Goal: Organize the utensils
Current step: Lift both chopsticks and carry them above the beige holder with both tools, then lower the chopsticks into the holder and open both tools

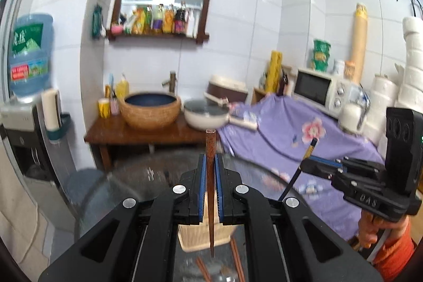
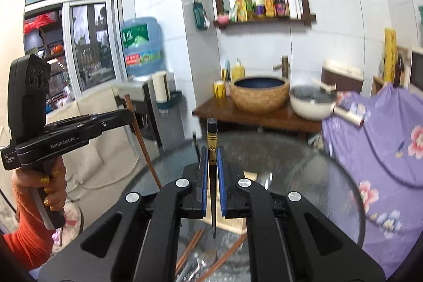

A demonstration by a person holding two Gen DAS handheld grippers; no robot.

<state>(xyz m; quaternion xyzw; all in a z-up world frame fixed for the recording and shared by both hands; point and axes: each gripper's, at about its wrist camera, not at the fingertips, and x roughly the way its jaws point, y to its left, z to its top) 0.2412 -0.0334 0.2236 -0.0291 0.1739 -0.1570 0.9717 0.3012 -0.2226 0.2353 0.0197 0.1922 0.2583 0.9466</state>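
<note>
My left gripper [image 1: 210, 163] is shut on a brown wooden chopstick [image 1: 210, 149] that stands upright between the blue pads, thick end up. My right gripper [image 2: 211, 157] is shut on a black chopstick with a gold band [image 2: 212, 139], also upright, tip down. Each gripper shows in the other's view: the right one [image 1: 306, 163] with its black chopstick at the right, the left one [image 2: 129, 115] with its brown chopstick at the left. Below both, a light wooden holder [image 1: 195, 237] stands on the round glass table [image 2: 304, 176]. Several brown chopsticks [image 2: 190, 247] lie loose on the glass beside it.
A purple floral cloth [image 1: 285, 134] covers a surface to the right, with a microwave [image 1: 317, 89] and paper rolls behind. A wooden stand holds a woven basin [image 1: 150, 107] and a white pan [image 1: 206, 115]. A water dispenser [image 1: 29, 97] stands at the left.
</note>
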